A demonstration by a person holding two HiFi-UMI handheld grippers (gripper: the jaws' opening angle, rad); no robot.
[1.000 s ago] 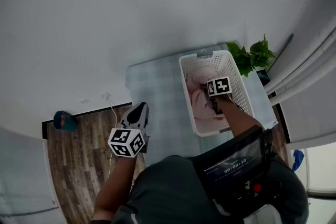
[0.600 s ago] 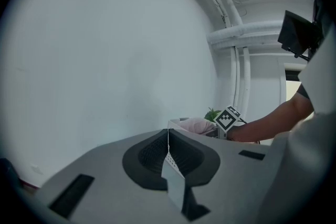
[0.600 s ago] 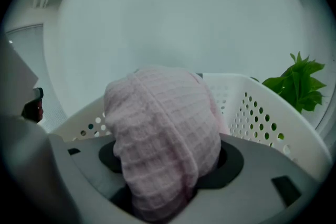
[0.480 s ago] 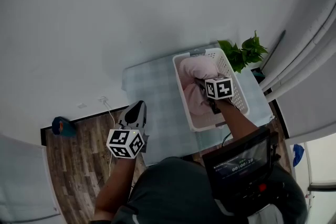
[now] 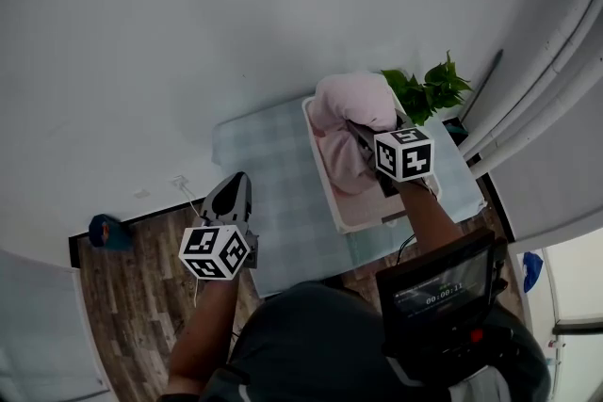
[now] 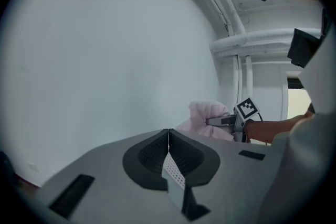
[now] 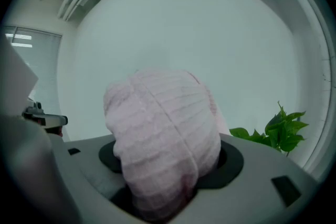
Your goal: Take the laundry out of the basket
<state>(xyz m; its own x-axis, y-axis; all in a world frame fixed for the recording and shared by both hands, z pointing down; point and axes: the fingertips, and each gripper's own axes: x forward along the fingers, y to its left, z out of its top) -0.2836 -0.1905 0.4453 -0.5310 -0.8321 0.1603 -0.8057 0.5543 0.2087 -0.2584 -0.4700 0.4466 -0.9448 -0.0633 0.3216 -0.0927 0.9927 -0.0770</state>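
A pink ribbed knit garment hangs bunched above the white slatted laundry basket, and my right gripper is shut on it. In the right gripper view the cloth fills the jaws and hides the fingertips. More pink cloth trails down into the basket. My left gripper is held off the table's left edge, above the floor, with jaws shut on nothing; its tips meet. The left gripper view shows the lifted garment far ahead.
The basket stands on a table with a pale checked cloth. A green plant is just right of the basket. To the left lies wooden floor with a blue object and a white cable. A plain wall lies beyond.
My right gripper has risen out of the basket, pulling the pink garment up above the rim. The left gripper has lifted slightly and stays shut.
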